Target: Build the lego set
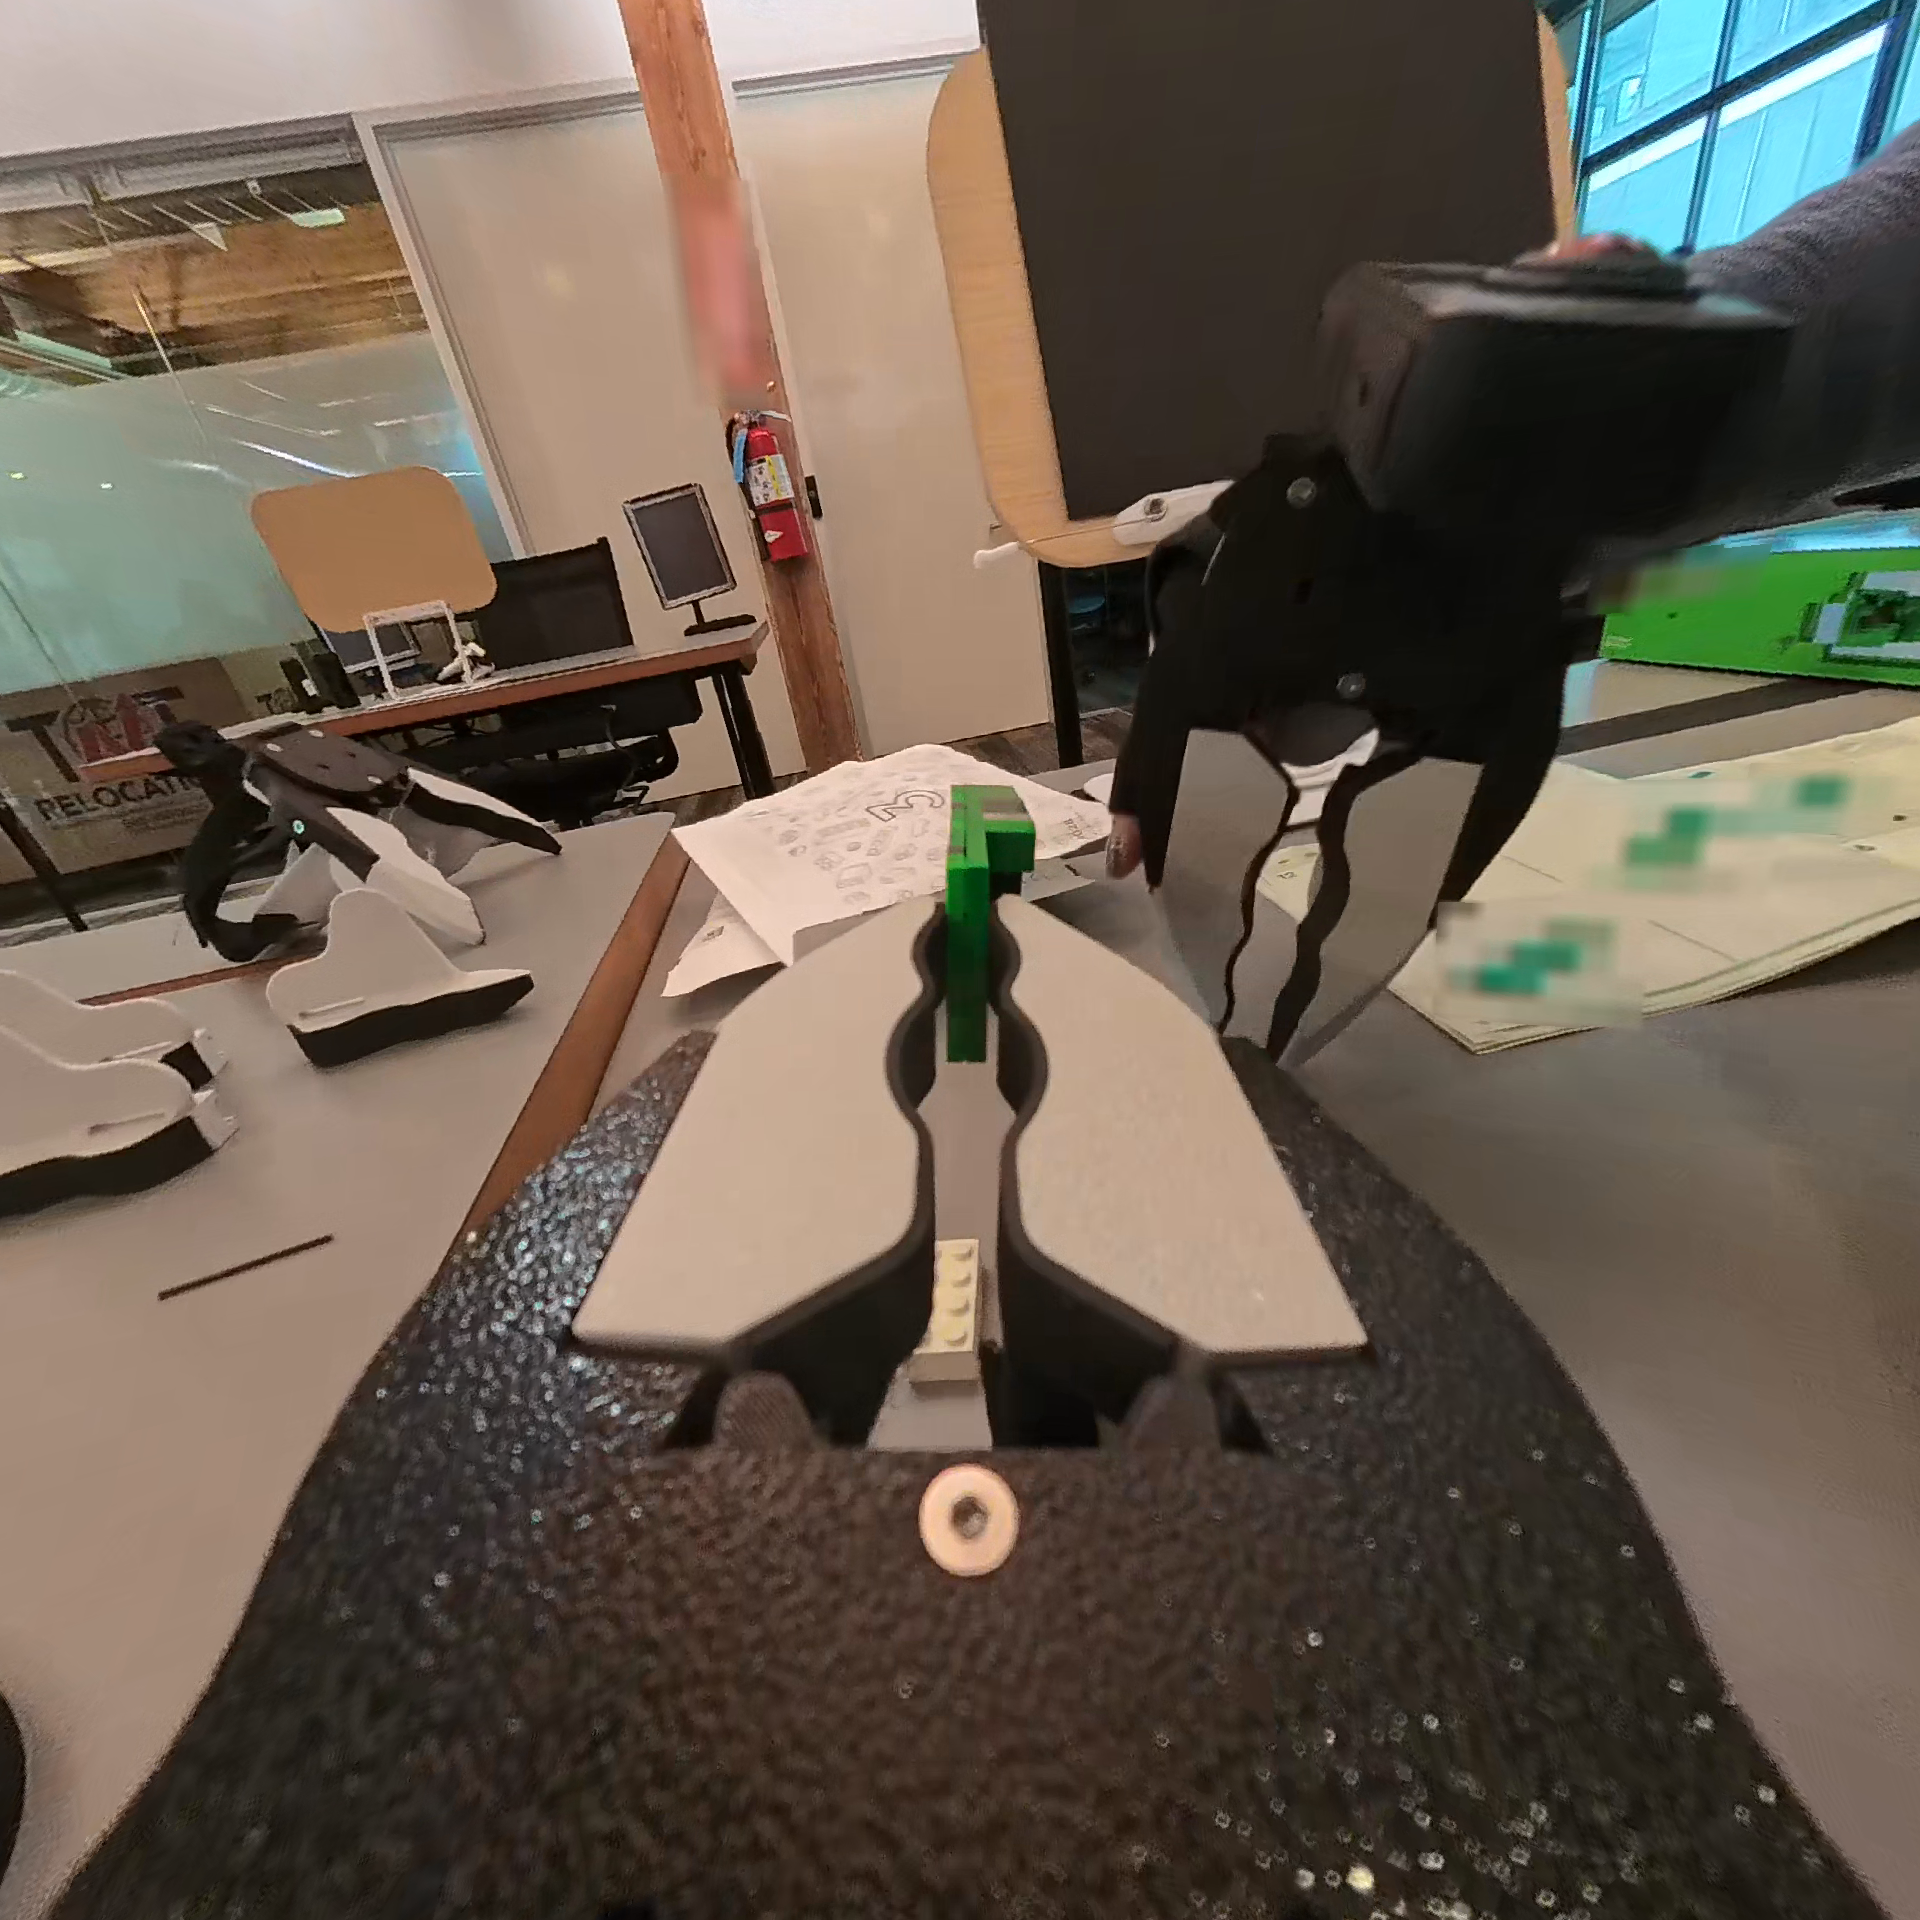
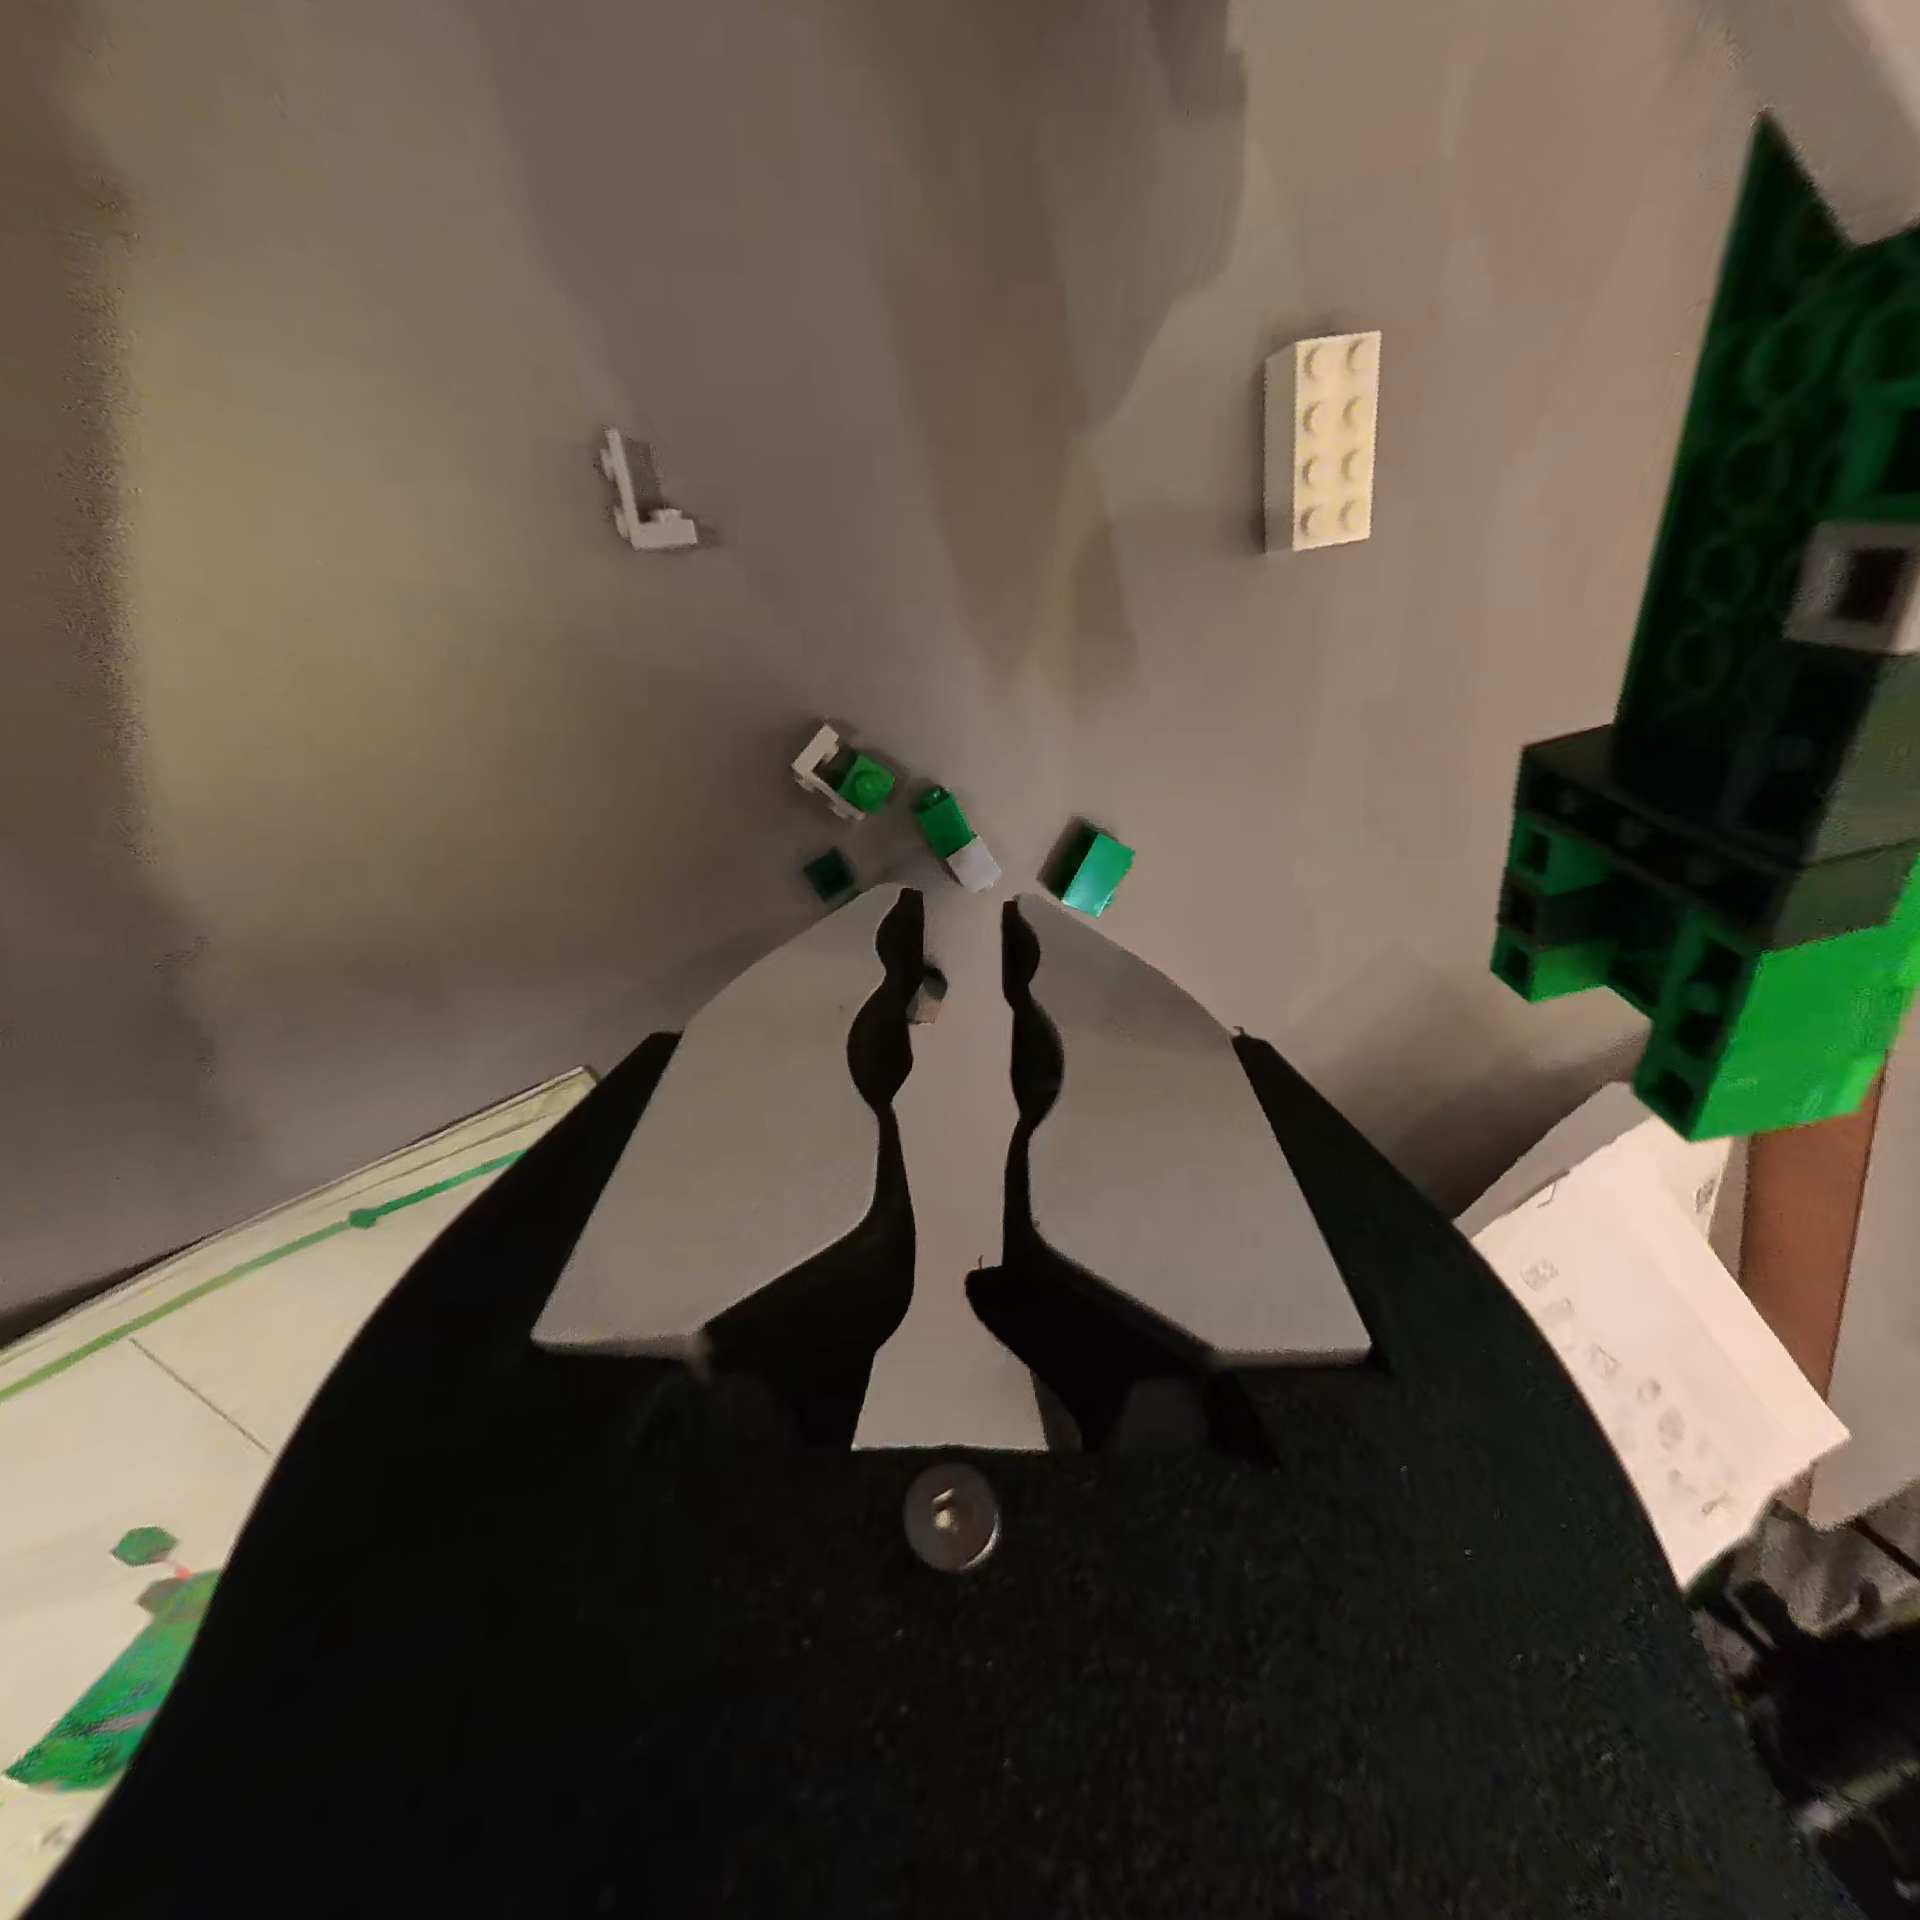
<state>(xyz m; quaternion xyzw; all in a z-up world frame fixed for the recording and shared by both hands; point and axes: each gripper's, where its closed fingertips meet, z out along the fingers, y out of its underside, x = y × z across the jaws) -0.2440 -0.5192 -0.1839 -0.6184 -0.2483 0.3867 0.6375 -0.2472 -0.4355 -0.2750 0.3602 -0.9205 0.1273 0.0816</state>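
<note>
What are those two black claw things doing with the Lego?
A person is building a Lego set with a hand-held gripper in each hand. The left hand-held gripper is shut on a green Lego assembly, holding it up above the grey table. The right hand-held gripper is open, pointing down at a few small loose green and white pieces. A white brick lies farther off, and instruction pages are spread beside them.

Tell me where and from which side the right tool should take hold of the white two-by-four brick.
Grip the white two-by-four brick across its two long sides, coming straight down from above. It lies flat on the grey table, studs up and clear of other pieces, so the narrow width probably suits the right tool, which is slightly open and empty.
</note>
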